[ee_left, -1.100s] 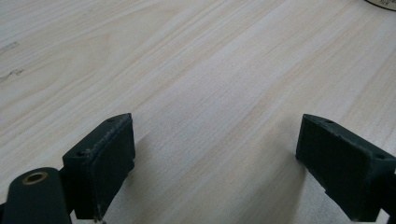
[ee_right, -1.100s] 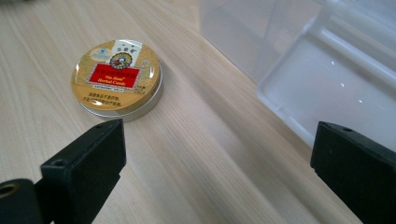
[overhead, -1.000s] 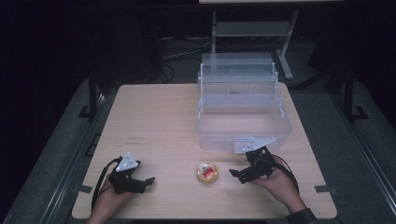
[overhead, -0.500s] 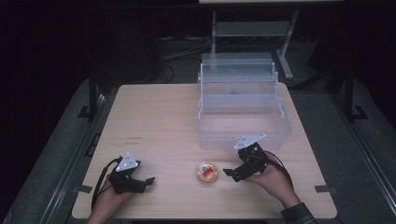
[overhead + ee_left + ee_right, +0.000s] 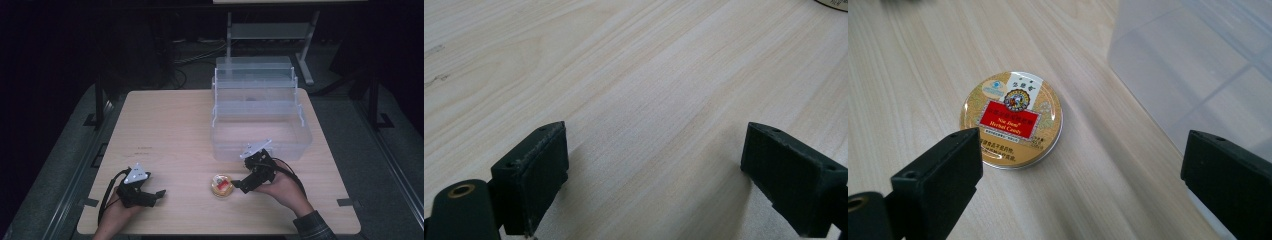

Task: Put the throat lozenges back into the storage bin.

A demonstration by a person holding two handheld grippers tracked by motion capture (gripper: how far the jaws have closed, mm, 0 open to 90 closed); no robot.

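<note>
A lab-like recording space, going by the pale wooden desk [image 5: 170,130] standing alone in a dark room, grey floor mats along its left and right edges, cables and a metal stand [image 5: 270,30] beyond its far edge.

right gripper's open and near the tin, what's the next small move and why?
Probably ease the right gripper forward and down so its fingers straddle the round gold candy tin with the red label, then close. Its fingers stand wide open, and the tin lies flat on the wooden table just ahead, nearer the left finger, beside the clear plastic bin.
</note>
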